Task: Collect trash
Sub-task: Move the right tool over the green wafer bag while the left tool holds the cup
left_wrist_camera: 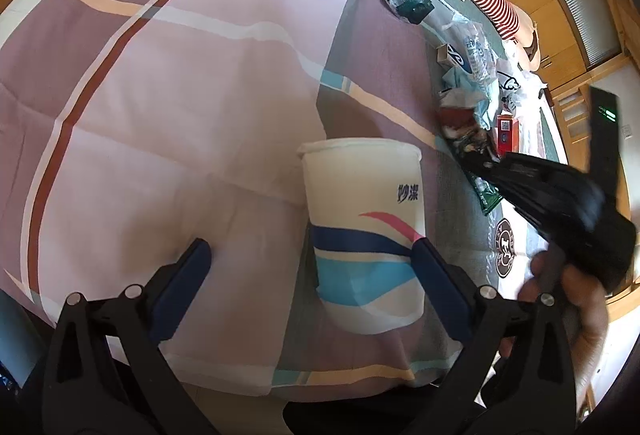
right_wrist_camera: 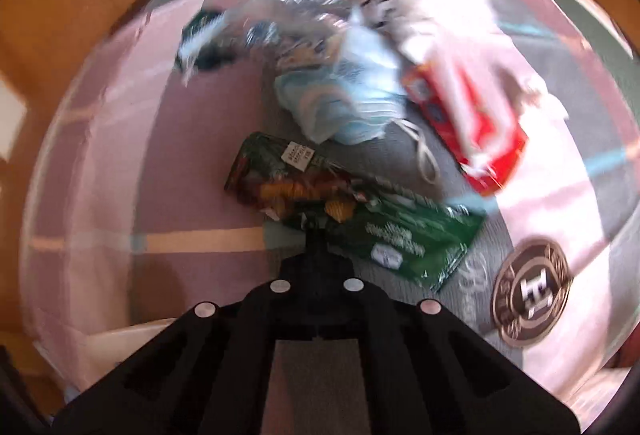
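The right gripper (right_wrist_camera: 316, 221) has its jaws drawn together on a dark snack wrapper (right_wrist_camera: 280, 183) lying on the bedspread (right_wrist_camera: 188, 203); the blur hides the grip itself. The left gripper (left_wrist_camera: 310, 271) is spread wide around a paper cup (left_wrist_camera: 364, 231), its right finger touching the cup (the left one apart). Beyond lies a trash heap (right_wrist_camera: 360, 83): a blue mask, a red box. Bare quilt stretches left of the cup.

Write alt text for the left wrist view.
The open left gripper frames a white paper cup standing on a pink plaid bedspread, its right finger beside the cup. At right, the right gripper reaches into a pile of wrappers.
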Available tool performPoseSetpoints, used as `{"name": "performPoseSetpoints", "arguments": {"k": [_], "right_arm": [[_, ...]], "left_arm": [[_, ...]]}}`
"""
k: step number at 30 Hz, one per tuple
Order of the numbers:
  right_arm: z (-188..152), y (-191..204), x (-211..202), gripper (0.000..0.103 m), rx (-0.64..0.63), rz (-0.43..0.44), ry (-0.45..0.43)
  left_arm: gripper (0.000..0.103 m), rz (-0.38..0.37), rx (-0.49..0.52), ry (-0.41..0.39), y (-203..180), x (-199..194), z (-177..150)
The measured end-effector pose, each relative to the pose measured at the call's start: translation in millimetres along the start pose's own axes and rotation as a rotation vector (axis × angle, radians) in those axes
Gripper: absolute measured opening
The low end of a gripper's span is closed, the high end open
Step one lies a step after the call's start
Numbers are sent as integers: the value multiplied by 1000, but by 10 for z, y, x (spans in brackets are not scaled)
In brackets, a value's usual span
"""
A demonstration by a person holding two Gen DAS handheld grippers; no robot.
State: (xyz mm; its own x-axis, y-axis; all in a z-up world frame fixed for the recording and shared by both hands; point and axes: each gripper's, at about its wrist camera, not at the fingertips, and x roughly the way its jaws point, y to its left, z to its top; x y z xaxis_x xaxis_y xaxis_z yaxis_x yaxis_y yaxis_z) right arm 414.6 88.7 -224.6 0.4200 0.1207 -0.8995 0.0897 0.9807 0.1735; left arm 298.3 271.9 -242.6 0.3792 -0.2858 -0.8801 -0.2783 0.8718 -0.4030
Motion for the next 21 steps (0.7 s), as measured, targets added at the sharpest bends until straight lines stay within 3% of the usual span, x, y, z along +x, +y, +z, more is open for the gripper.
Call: {"name": "performPoseSetpoints", "arguments": {"k": [4,11,14,15,16,21], "right_arm": [[-35,-66,-205,1,62,36,-42],[9,-100,-164,4,83,19,-30],[-104,-222,-187,33,119,10,-29],[-101,-227,-169,50,130,3,-31],[-105,-265,-192,57,144,-2,-38],[-119,-322,-197,63,164,-18,-38]], "left_arm": [[99,11,26,-12,-45,15,-19],[99,14,77,-15,-84,14,-62],[99,12,77,-13,-83,16,-60],[99,12,77,-14,-82,17,-58],[99,11,77,-13,-82,17,-58],[99,17,97,-12,-122,39,-69]]}}
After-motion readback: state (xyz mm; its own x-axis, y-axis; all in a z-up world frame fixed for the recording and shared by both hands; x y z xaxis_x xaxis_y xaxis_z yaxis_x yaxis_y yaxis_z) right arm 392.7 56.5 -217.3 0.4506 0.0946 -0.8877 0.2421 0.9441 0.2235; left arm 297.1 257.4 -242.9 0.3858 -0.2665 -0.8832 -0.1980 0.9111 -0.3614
